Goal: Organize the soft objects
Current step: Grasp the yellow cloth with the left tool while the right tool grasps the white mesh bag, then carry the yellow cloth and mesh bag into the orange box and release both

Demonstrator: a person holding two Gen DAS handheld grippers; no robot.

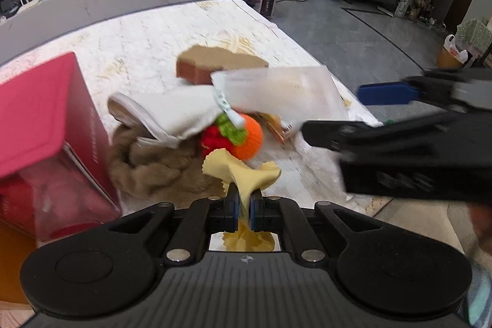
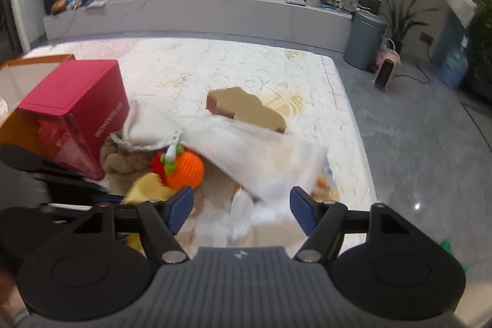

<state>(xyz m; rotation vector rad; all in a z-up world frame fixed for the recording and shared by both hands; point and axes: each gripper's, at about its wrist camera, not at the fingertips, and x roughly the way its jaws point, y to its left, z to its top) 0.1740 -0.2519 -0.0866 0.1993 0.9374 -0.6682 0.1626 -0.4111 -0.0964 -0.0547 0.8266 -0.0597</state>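
My left gripper [image 1: 244,197] is shut on a yellow cloth [image 1: 243,171] and holds it just above the table; the cloth also shows in the right wrist view [image 2: 147,188]. Beyond it lie a knitted orange and red toy [image 1: 243,137], a white fabric bag [image 1: 175,116], a brown knitted scarf [image 1: 160,168] and a white mesh bag [image 1: 276,91]. My right gripper [image 2: 241,205] is open over the white mesh bag [image 2: 252,149], which looks blurred. It enters the left wrist view from the right [image 1: 338,112]. The toy [image 2: 181,166] sits left of it.
A red box [image 1: 46,125] stands at the left, with an orange box [image 2: 18,100] behind it. A brown sponge block [image 1: 215,63] lies mid-table. The marble table's [image 2: 215,66] right edge drops to the grey floor. A snack packet [image 1: 276,125] lies under the mesh bag.
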